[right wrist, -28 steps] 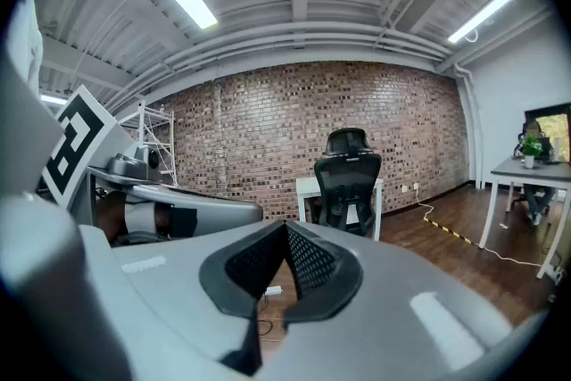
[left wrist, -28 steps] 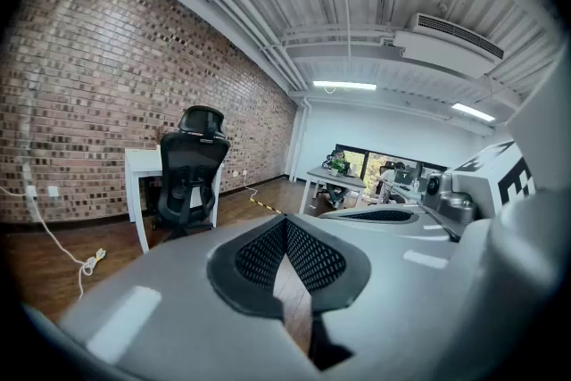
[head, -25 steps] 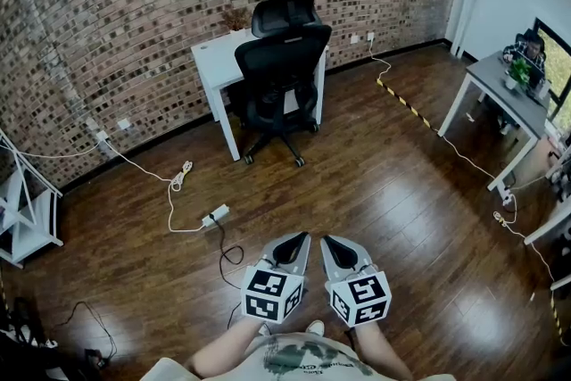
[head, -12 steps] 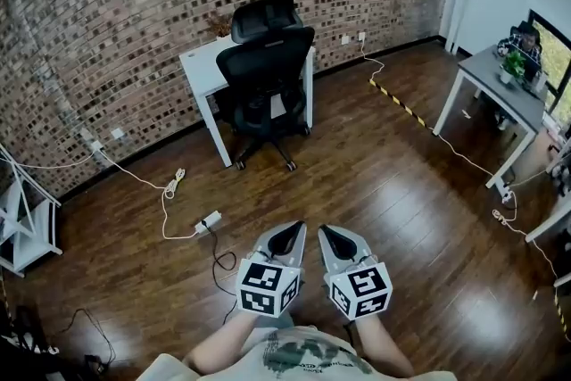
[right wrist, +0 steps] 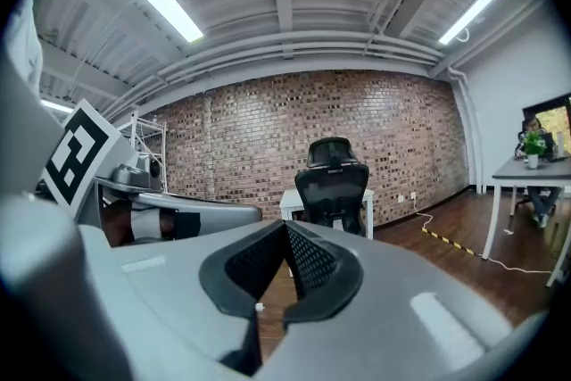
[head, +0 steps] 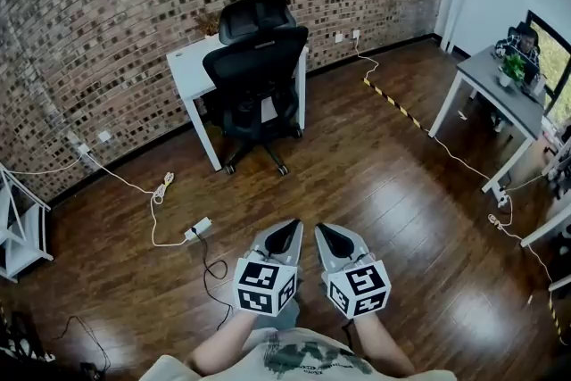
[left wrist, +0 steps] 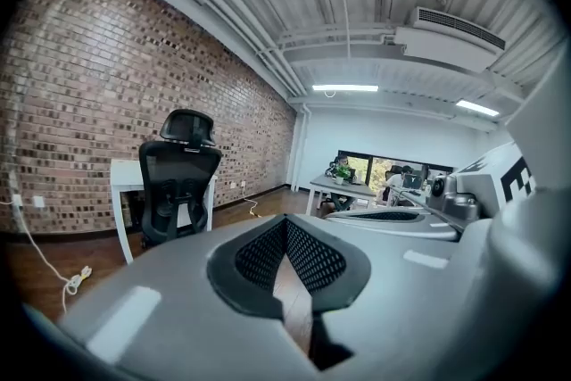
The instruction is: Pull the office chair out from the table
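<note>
A black office chair (head: pixel 255 71) with a headrest is pushed in at a small white table (head: pixel 189 65) against the brick wall, far ahead of me. Its back faces me, and it shows in the left gripper view (left wrist: pixel 181 184) and the right gripper view (right wrist: pixel 333 185). My left gripper (head: pixel 287 228) and right gripper (head: pixel 325 231) hang side by side low in the head view, both shut with nothing between the jaws. A wide stretch of wooden floor lies between them and the chair.
A white power strip (head: pixel 197 228) with trailing cables lies on the floor left of my path. A yellow-black striped cable cover (head: pixel 393 106) runs along the floor to the right. A grey desk (head: pixel 502 94) with a seated person stands at the right; a white rack (head: pixel 16 227) stands at the left.
The chair and table have shifted left in the head view and look slightly larger. Both grippers stay shut and side by side.
</note>
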Motion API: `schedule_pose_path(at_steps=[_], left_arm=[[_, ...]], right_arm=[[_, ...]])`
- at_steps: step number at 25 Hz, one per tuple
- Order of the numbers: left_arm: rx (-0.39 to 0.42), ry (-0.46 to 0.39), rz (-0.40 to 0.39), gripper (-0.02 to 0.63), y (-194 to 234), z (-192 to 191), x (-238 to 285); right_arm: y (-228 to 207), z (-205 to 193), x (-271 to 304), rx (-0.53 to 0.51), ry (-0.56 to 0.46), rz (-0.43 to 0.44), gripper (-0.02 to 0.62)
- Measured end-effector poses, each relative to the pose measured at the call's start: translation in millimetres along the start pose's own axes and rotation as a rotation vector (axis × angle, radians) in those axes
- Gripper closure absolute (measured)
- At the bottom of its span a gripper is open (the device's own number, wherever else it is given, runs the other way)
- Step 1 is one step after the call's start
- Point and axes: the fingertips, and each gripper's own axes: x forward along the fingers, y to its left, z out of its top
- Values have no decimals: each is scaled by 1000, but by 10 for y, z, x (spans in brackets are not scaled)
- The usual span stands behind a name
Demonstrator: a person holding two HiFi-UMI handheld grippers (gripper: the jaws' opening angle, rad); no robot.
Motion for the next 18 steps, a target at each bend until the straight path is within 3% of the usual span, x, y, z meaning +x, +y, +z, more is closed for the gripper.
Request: schedule_pose_path(at_steps=[18], left_arm=[[-32,39,-35,592,1038,564,1086]], right_arm=[[-533,432,1449,-21,63,-18,594]])
